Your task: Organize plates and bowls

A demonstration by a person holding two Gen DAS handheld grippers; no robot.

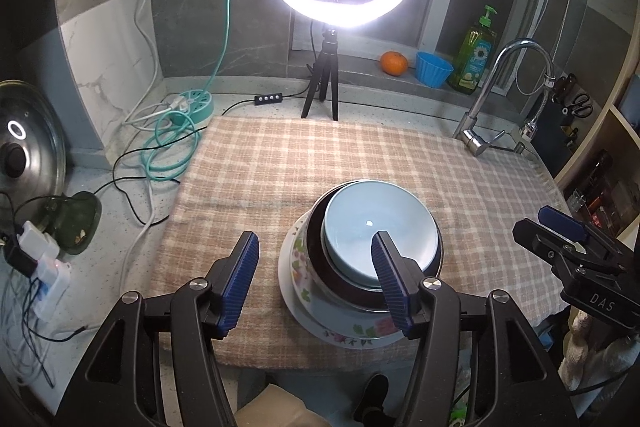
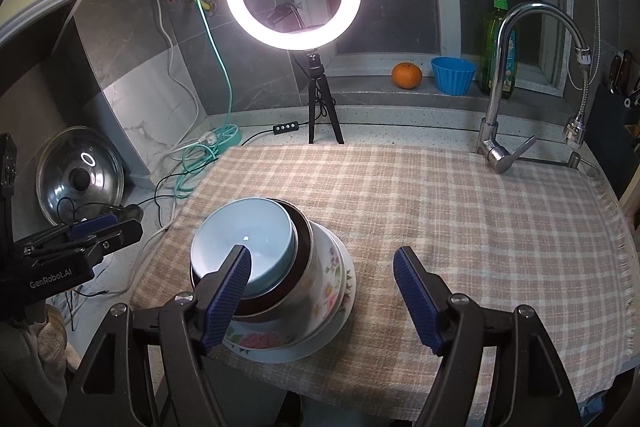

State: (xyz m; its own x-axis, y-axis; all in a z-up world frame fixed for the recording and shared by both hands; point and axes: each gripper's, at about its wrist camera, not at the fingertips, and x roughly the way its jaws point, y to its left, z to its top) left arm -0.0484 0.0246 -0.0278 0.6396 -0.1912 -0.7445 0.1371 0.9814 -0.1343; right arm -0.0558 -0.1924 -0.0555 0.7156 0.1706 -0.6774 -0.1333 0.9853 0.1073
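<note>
Left gripper (image 1: 314, 281) is wide apart w/ nothing in it. Blue bowl (image 1: 376, 227) sits in a dark bowl (image 2: 302, 227) on flowery plates (image 2: 336, 279) – mid bench cloth (image 2: 440, 207). Right gripper (image 2: 320, 291) – also let go, nothing held.

Nested bowls (image 1: 380, 247) atop floral plate (image 1: 360, 337)

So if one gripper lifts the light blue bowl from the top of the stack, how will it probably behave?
The light blue bowl looks glazed and glossy, so it is probably stiff, slippery and breakable. It sits nested in the dark bowl, so it may need a straight lift. Gripped at one rim, it would likely tilt.
</note>
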